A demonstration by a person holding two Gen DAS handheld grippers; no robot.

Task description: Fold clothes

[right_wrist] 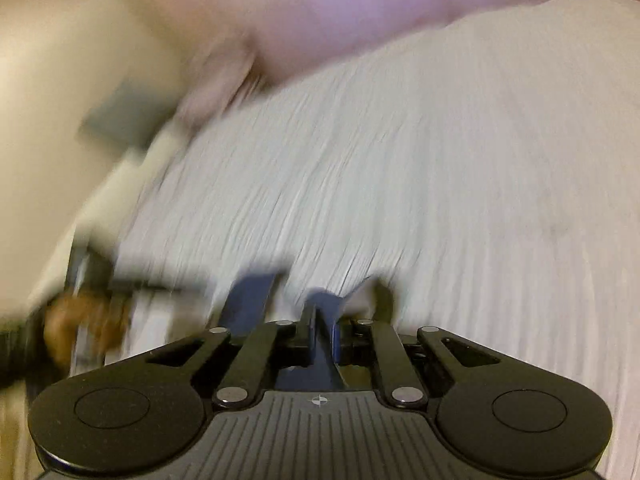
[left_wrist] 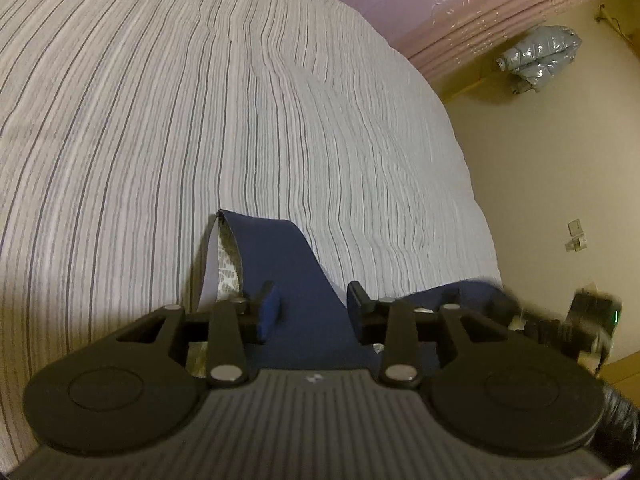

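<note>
A navy blue garment (left_wrist: pixel 276 252) with a pale patterned lining lies on the striped bed cover (left_wrist: pixel 200 100). In the left wrist view a strip of it runs up between the fingers of my left gripper (left_wrist: pixel 314 306). The jaws stand apart with a gap on each side of the cloth, so that gripper is open. The right wrist view is smeared by motion. There my right gripper (right_wrist: pixel 323 332) is shut on a fold of the navy garment (right_wrist: pixel 250 292), just above the bed cover (right_wrist: pixel 400 160).
The bed's edge curves down the right of the left wrist view, with cream floor beyond it. A pink curtain (left_wrist: pixel 460 12), a shiny silver padded bundle (left_wrist: pixel 540 56) and a wall socket (left_wrist: pixel 576 228) lie past it. A blurred dark device (left_wrist: pixel 592 320) is at the right.
</note>
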